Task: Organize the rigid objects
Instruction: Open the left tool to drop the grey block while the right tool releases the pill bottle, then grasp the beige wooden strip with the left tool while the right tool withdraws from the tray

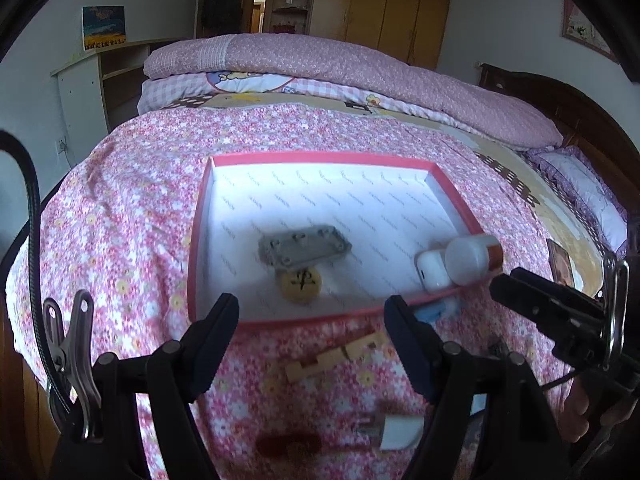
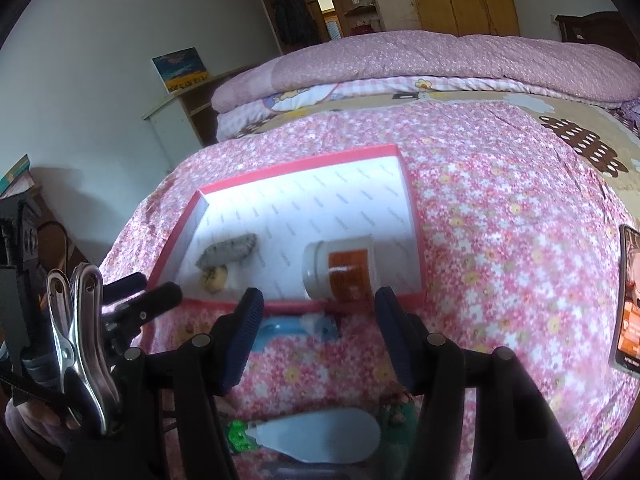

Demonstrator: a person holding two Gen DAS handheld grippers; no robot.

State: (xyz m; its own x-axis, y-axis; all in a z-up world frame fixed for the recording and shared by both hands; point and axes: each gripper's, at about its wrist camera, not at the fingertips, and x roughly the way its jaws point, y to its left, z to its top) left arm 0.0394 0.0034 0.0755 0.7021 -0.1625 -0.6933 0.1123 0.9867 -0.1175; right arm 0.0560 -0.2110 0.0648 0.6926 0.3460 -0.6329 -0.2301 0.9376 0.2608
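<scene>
A bed covered in a pink floral sheet (image 1: 120, 216) carries a shallow red-rimmed box (image 1: 320, 157) at its middle. Just outside the box's near rim lie a blue object (image 2: 288, 326), a pale wooden block (image 1: 336, 354), a red item (image 1: 288, 445) and a white plug-like piece (image 1: 396, 432). Folded quilts (image 1: 360, 64) are stacked beyond the box.

A home bedroom: a made bed (image 1: 340, 80) with floral quilts, backed by wooden wardrobes (image 1: 384, 4).
</scene>
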